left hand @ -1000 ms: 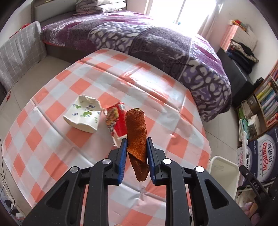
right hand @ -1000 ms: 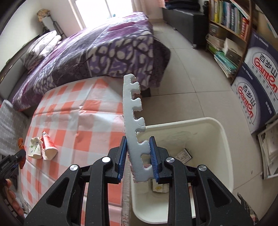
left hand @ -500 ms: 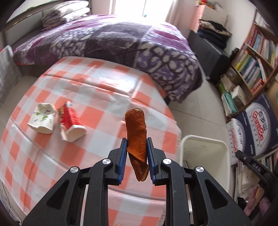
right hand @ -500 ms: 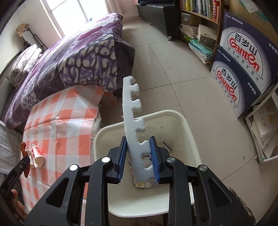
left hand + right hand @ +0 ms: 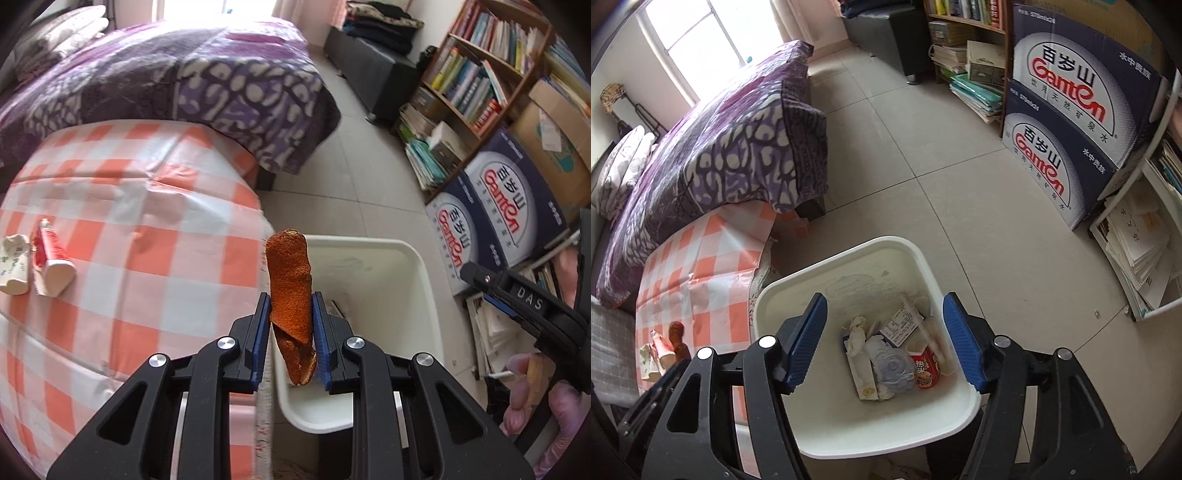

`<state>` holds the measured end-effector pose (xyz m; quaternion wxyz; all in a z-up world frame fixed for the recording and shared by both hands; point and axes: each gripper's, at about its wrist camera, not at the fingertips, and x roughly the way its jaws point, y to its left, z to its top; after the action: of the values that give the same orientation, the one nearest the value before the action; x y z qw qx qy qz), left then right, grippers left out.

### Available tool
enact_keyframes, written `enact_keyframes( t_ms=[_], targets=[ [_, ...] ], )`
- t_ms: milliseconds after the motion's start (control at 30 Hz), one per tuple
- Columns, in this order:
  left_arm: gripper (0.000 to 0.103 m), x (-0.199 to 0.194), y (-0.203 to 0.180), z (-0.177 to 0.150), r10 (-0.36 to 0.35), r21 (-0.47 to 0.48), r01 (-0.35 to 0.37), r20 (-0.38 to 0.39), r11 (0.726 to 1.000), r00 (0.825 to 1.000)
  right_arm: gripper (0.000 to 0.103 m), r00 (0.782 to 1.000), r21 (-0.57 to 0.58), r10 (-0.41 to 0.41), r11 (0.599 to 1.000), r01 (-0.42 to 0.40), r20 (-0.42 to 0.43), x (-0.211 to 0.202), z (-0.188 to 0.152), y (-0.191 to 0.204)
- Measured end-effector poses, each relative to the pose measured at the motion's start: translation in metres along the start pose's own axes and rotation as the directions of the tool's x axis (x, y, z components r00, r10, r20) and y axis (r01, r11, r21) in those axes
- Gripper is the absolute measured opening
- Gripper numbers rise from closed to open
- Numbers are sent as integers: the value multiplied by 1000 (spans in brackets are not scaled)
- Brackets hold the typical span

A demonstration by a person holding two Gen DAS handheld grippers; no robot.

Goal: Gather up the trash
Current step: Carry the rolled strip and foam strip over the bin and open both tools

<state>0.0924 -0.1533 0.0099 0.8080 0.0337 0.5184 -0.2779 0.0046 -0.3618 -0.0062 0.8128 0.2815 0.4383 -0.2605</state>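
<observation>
My left gripper (image 5: 290,341) is shut on an orange peel (image 5: 290,284), held upright at the table's edge beside the white trash bin (image 5: 417,266). My right gripper (image 5: 884,341) is open and empty, right above the bin (image 5: 849,258), which holds several pieces of trash: wrappers, paper and a red cup (image 5: 925,367). A crumpled paper cup (image 5: 14,266) and a red-and-white wrapper (image 5: 50,264) lie on the checked tablecloth (image 5: 147,206) at the left. The white foam strip is not in view.
A purple bed (image 5: 166,81) stands behind the table. Bookshelves (image 5: 480,74) and Ganten water boxes (image 5: 1067,122) line the right side. Stacked papers (image 5: 1137,236) lie on a low shelf. Tiled floor (image 5: 923,147) surrounds the bin.
My right gripper has opened and the white foam strip is gone from it. My left gripper has swung right with the orange peel, from over the table to the bin's edge.
</observation>
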Motion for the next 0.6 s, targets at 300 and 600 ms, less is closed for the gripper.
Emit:
enact_keyframes(
  t_ms=[300,600],
  targets=[
    [47,20,-26,-8,-195,17,198,-106,980,975,69,1000,68,15,998,-15,-1,-3,4,-24],
    [56,21,-8,-7,-88,16,90,-97,996,991,87,1000,85,10,996,-11,12,-2,2,-18]
  ],
)
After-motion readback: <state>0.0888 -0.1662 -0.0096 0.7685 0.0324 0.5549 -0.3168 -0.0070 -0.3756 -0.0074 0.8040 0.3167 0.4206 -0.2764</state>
